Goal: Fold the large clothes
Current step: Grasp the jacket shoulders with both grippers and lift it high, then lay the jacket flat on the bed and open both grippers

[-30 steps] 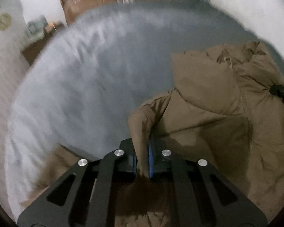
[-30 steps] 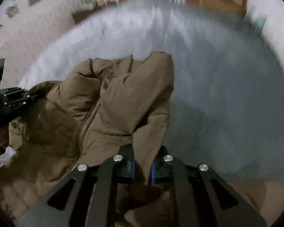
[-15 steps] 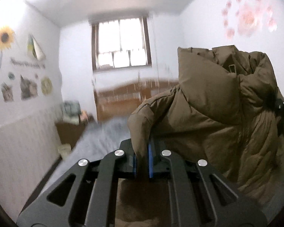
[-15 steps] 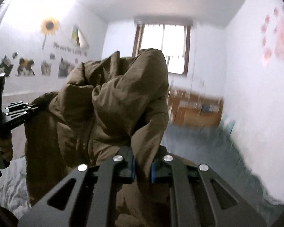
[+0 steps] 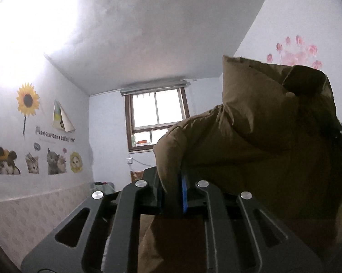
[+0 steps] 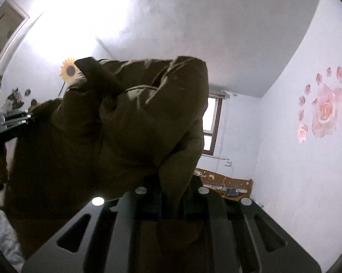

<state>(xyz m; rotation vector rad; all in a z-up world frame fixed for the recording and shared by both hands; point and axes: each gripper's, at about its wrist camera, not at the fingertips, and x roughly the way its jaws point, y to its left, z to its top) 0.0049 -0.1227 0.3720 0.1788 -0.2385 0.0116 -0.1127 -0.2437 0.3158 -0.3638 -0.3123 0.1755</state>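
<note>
Both the left gripper (image 5: 173, 187) and right gripper (image 6: 171, 195) pinched the puffy brown padded jacket (image 5: 262, 136) up in midair, the left's jaws easing open a touch, so no folds were made yet.

Each view looked forward along the two fingers of its own hand-held gripper, tilted upward toward the ceiling and far wall. The left wrist view sat close behind the left hand-held gripper (image 5: 172, 188), facing the window (image 5: 156, 116) and the sunflower sticker (image 5: 28, 99). The right wrist view sat close behind the right hand-held gripper (image 6: 172, 195), facing the rose decal (image 6: 325, 109). Both views shared the brown coat (image 5: 262, 136), window, sunflower and ceiling.
</note>
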